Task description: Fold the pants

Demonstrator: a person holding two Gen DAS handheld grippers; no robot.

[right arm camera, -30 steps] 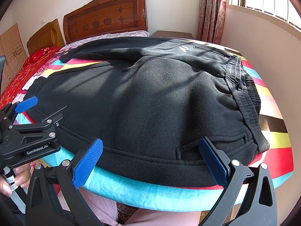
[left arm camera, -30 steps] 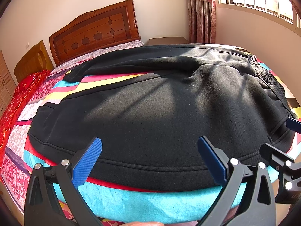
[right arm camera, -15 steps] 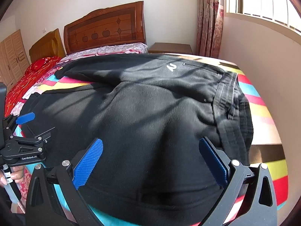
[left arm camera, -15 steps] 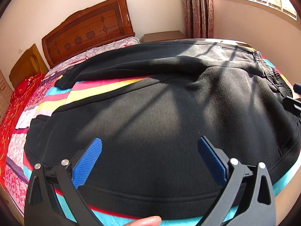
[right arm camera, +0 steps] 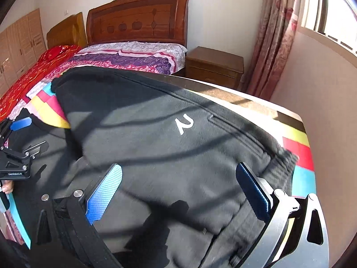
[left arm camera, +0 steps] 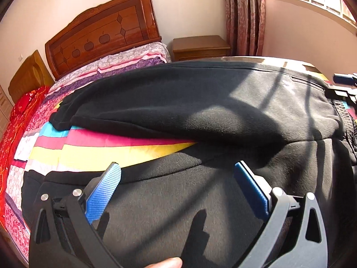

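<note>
Black fleece pants (left arm camera: 200, 102) lie spread on a striped bedspread (left arm camera: 93, 147), legs pointing left, waistband at the right. A white logo (right arm camera: 184, 124) shows near the hip in the right wrist view, on the same pants (right arm camera: 156, 134). My left gripper (left arm camera: 178, 183) is open and empty, hovering over the near leg, just short of the gap between the legs. My right gripper (right arm camera: 178, 183) is open and empty above the hip area next to the ribbed waistband (right arm camera: 283, 163). The left gripper also shows at the left edge of the right wrist view (right arm camera: 15, 147).
A carved wooden headboard (left arm camera: 100, 33) and a pillow stand at the far end of the bed. A wooden nightstand (right arm camera: 214, 67) and pink curtains (right arm camera: 274, 35) are beyond it. A wall with a window runs along the right side.
Both grippers have moved forward from the near bed edge over the pants. The near hem and turquoise stripe have dropped out of view. Both stay open.
</note>
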